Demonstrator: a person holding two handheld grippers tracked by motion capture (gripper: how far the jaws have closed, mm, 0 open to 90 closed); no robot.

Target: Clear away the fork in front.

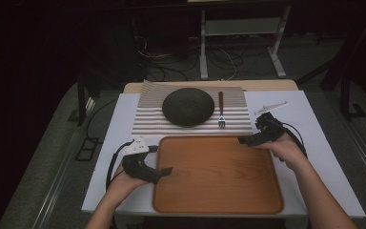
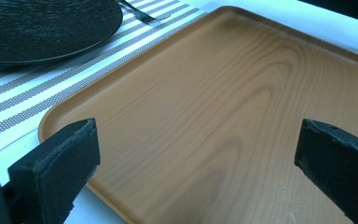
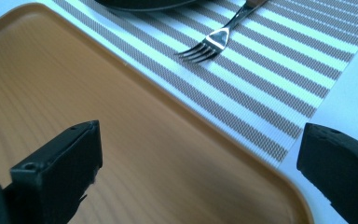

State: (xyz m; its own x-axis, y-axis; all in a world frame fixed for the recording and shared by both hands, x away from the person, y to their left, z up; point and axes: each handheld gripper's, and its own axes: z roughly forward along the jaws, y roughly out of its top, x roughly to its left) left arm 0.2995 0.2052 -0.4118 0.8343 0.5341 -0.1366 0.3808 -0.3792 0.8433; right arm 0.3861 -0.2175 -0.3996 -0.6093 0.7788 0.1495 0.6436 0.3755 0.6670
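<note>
Wooden tray (image 1: 218,176) sits at near edge of table (image 1: 310,119), centre, bare inside. Behind it: striped placemat (image 1: 147,112) w/ dark round plate (image 1: 188,106) in the middle and fork (image 1: 221,110) just R of plate, tines toward tray.

Left gripper (image 1: 164,170): held in L hand (image 1: 124,183), over tray's L rim, approx. mid-way along that side. Fingers (image 2: 58,161) released, wide gap, nothing between them. Its own view looks across tray (image 2: 223,116) toward far corner; plate (image 2: 42,28) and placemat (image 2: 18,93) at upper L, fork tines (image 2: 149,18) at top.

Right gripper (image 1: 248,140): held in R hand (image 1: 288,150), at tray's far R corner, tips over rim. Fingers (image 3: 63,168) also released, wide apart, empty. Its view: tray rim (image 3: 168,121) runs diagonally between the fingers, placemat (image 3: 279,88) beyond, fork (image 3: 209,44) tines pointing toward tray.

Can't tell if either gripper touches tray; both look close above it.

Small white flat piece (image 1: 270,107) lies on table beyond R gripper, off the placemat.
</note>
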